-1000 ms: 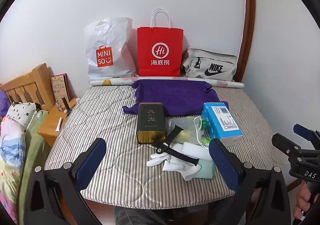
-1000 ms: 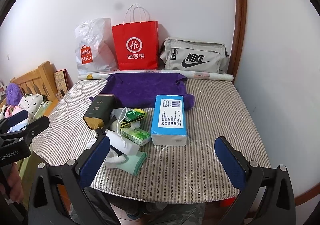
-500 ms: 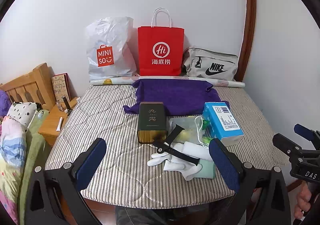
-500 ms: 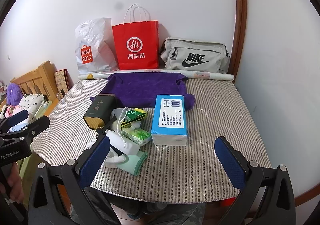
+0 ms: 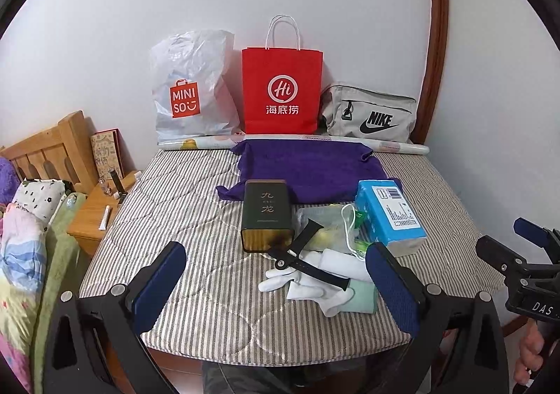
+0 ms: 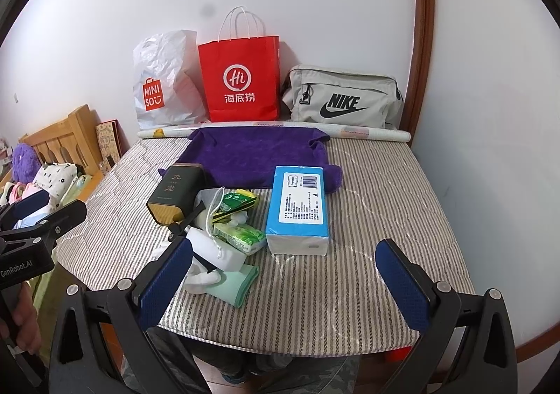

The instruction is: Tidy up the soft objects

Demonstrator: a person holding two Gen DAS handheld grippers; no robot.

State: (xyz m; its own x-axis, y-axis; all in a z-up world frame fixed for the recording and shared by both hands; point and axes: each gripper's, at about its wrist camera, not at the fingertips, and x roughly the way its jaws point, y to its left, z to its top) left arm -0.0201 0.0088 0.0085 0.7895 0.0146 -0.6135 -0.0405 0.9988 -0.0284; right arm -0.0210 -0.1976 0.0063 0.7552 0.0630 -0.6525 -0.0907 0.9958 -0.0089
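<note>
A pile of small items lies near the front of the striped mattress (image 5: 182, 205): white gloves (image 5: 301, 283), a mint-green cloth (image 5: 362, 299), a black strap (image 5: 301, 250), a dark tea tin (image 5: 266, 215), green tissue packs (image 6: 241, 234) and a blue tissue pack (image 6: 299, 206). Behind them a purple towel (image 5: 308, 166) is spread flat. My left gripper (image 5: 276, 289) hangs open over the front edge, short of the gloves. My right gripper (image 6: 283, 282) is open too, level with the green cloth (image 6: 232, 283) and empty.
Against the back wall stand a white Miniso bag (image 5: 189, 92), a red paper bag (image 5: 281, 92) and a grey Nike bag (image 5: 371, 115), with a paper roll (image 5: 395, 147) in front. A wooden nightstand (image 5: 98, 215) and bedding (image 5: 24, 247) sit left.
Both grippers stay open and nearly still; the left wrist view has shifted very slightly. Nothing on the mattress has moved.
</note>
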